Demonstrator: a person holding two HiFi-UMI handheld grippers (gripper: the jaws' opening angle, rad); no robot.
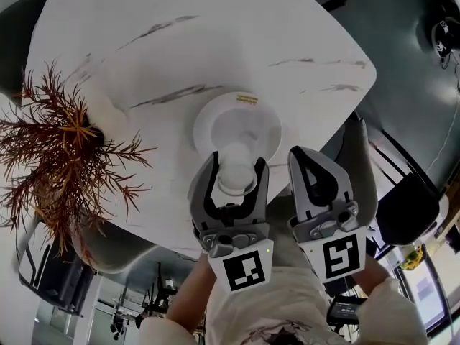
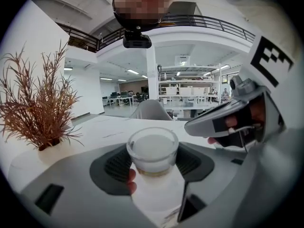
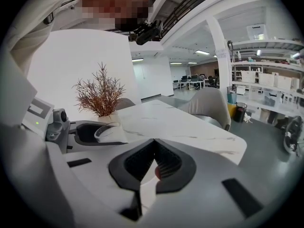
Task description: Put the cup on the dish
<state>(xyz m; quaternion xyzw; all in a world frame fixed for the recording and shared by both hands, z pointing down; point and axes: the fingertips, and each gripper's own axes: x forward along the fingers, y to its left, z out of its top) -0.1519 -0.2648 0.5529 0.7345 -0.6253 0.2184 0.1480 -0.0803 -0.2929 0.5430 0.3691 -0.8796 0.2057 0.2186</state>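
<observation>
Left gripper point(image 1: 237, 162) clamped on a small clear glass cup point(image 1: 237, 176), held over the near rim of the round white dish point(image 1: 213, 118); contact unclear. Dish sits on a white marble-veined table point(image 1: 144, 49). Right gripper point(image 1: 305, 165) just beside, jaws pressed together, holding nothing. Rust-red dried plant in a white pot point(image 1: 68, 139) stands well left of the dish. Grey chair point(image 1: 357, 165) sits at the table's right edge.

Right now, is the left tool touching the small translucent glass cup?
Touching. The left gripper view shows the left tool closed on the small translucent glass cup, with both dark ribbed pads pressed against its sides.
</observation>
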